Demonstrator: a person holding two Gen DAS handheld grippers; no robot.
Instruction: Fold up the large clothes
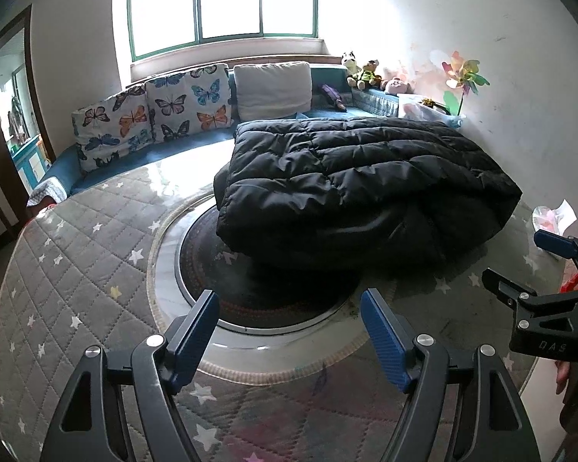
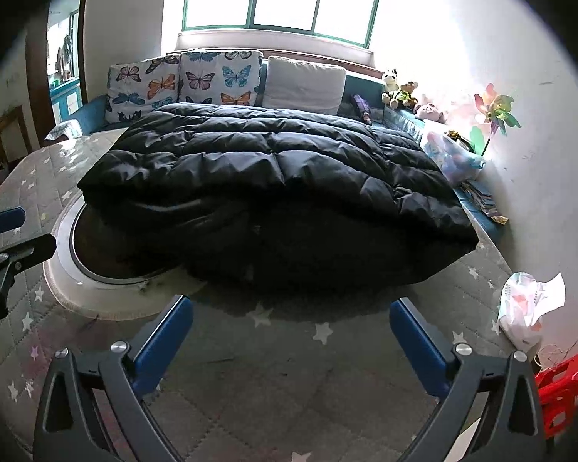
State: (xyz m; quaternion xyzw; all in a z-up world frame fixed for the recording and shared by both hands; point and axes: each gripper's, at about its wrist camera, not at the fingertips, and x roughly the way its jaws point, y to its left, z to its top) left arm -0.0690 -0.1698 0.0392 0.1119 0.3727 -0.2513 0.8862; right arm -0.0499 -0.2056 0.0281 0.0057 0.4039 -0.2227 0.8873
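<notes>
Butterfly cushions, plush toys, pinwheel

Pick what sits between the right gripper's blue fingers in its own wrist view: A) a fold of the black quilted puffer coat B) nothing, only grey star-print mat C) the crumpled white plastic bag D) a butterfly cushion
B: the right gripper stands open over the grey star-print mat, short of the black quilted puffer coat.

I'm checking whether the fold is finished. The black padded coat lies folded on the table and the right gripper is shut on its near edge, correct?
Not quite. The black padded coat does lie folded on the table, but the right gripper is open and empty, short of the coat's near edge. The right wrist view shows it.
</notes>
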